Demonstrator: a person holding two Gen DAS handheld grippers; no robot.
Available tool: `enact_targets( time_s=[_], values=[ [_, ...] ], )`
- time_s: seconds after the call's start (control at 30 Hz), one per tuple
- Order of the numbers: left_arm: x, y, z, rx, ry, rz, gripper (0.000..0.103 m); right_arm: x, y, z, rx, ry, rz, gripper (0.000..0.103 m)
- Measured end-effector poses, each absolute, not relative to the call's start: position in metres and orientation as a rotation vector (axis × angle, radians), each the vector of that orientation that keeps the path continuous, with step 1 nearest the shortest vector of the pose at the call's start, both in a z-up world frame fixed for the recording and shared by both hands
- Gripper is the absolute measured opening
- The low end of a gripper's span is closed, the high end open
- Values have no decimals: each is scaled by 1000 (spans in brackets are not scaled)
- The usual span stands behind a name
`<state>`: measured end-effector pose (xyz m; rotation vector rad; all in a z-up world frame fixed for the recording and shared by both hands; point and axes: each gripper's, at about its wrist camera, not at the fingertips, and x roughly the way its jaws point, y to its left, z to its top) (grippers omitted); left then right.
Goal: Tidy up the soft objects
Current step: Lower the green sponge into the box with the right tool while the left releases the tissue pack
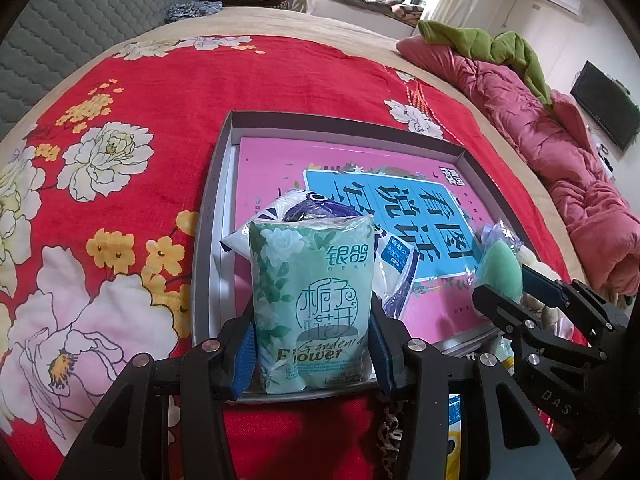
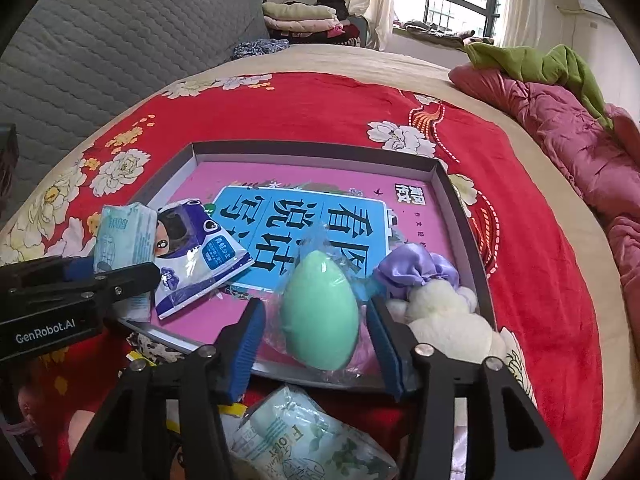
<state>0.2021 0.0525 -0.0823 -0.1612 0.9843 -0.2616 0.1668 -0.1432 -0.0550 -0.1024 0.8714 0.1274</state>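
Tissue pack sits pinched in your left hand-held gripper; soft, so hold mid-body. Right hand-held gripper stands open around the squashy wrapped sponge egg over the tray.

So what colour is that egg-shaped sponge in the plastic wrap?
Mint green; the egg-shaped sponge shows best in the right wrist view.

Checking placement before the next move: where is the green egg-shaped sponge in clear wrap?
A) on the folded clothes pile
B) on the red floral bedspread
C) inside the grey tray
C: the green egg-shaped sponge lies in the grey tray, on the pink book, beside the white plush toy.
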Motion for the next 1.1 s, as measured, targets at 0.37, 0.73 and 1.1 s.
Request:
enact_targets(
  time_s=[0.37,0.73,1.1],
  values=[
    [201,50,-80,-149,981,-257,51,167,-153,-56,-97,877,81,59],
    [200,50,-76,-145,969,-246,62,163,-156,-50,-84,871,94,63],
    [196,50,-68,-139,943,-235,67,156,-155,-40,-95,847,103,63]
  ],
)
